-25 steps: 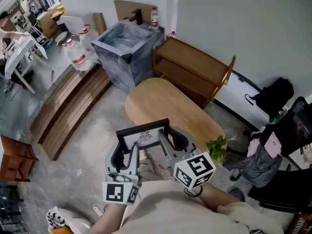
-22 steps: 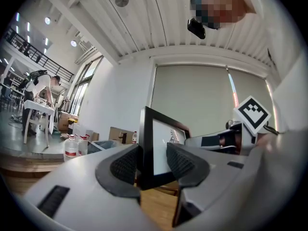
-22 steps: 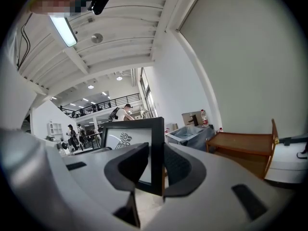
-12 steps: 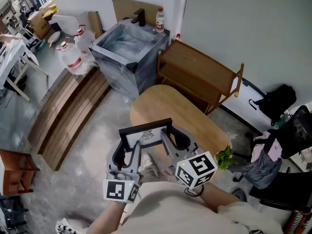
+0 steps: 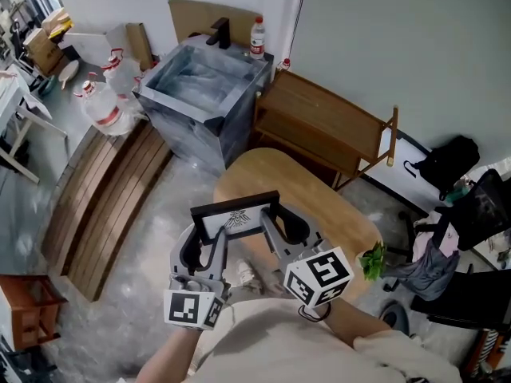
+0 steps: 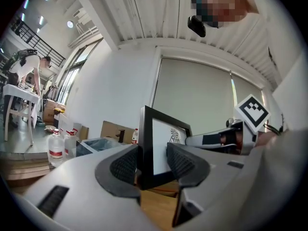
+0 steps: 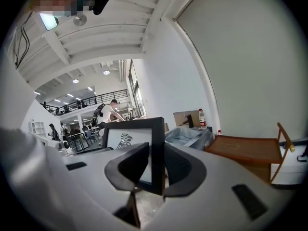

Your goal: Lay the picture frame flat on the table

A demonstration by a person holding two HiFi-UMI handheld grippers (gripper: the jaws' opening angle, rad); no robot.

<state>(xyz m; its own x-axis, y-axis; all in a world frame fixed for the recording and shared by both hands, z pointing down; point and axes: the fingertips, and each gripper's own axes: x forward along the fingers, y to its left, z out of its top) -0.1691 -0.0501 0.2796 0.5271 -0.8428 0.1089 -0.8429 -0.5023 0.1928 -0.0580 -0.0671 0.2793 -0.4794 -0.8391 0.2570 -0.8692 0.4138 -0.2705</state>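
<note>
1. Noted an oval wooden table just ahead of both grippers.
2. Found the black picture frame carried upright off the table. Saw it over the table's near end in the head view, not lying flat.
3. Found the left gripper parted only by the frame's thickness, pads clamped on the front and back of the frame's left edge.
4. Found the right gripper parted equally narrowly, pinching the frame's right edge.
5. Could not see the frame's lower edge in the head view, as the gripper bodies covered it. Could not judge the gap between frame and tabletop.
6. Could not identify the dark printed figure on the white insert; too small.
</note>
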